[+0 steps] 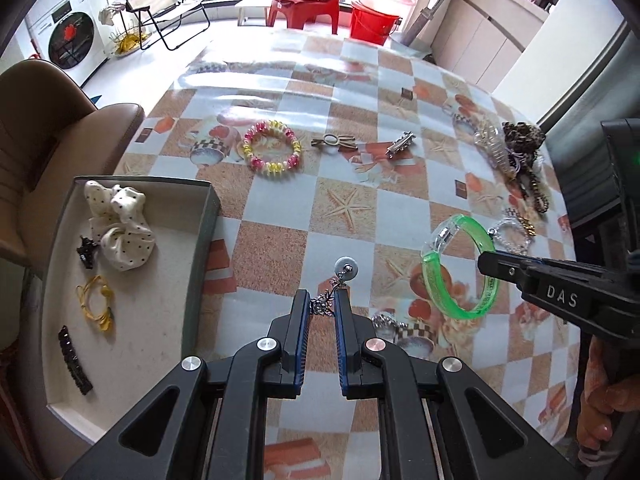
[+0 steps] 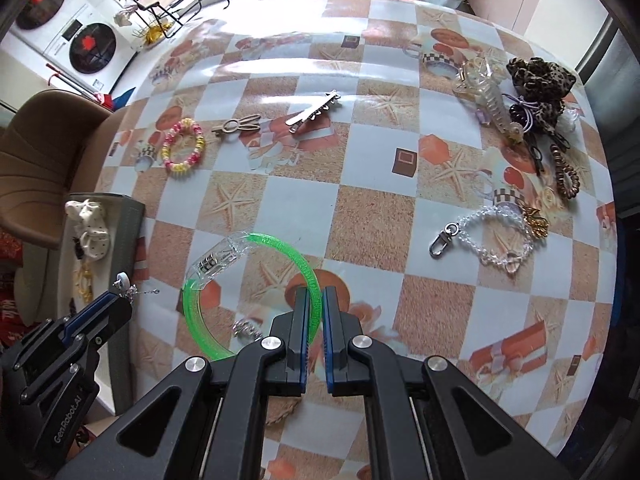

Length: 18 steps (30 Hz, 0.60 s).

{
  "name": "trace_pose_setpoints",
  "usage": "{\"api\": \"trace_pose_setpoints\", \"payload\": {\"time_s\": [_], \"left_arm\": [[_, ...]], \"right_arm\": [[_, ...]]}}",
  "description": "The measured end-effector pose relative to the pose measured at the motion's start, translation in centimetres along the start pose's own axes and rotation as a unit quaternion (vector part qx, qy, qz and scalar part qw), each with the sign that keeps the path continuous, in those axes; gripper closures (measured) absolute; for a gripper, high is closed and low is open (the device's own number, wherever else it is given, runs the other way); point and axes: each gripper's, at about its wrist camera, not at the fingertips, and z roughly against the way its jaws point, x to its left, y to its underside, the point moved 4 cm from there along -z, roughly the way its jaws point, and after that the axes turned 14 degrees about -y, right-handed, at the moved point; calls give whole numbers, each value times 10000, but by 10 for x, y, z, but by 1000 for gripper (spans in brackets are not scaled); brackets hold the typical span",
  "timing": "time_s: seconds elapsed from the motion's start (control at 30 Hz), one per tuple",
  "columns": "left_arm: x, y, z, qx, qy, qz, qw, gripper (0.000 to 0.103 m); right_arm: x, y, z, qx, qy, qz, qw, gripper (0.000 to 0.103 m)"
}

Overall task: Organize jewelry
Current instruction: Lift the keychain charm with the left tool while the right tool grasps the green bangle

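1. The left tool [image 1: 322, 300] is clamped on a silver earring [image 1: 325, 303], lower centre of the left wrist view, beside the tray [image 1: 200, 240].
2. The right tool [image 2: 316, 300] is clamped on the green bangle [image 2: 256, 240], lower centre of its view, above the counter [image 2: 372, 208].

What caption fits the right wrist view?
Right gripper clamps green bangle; left gripper holds dangling earring.
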Motion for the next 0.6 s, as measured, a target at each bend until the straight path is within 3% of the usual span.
{"api": "trace_pose_setpoints", "payload": {"time_s": [0.33, 0.6], "left_arm": [[49, 18, 26, -82, -73, 428, 9990, 88], [114, 35, 26, -39, -342, 970, 9947, 88]], "right_arm": [[43, 0, 14, -20, -119, 303, 9995, 97], [111, -9, -3, 121, -299, 883, 9956, 97]]}}
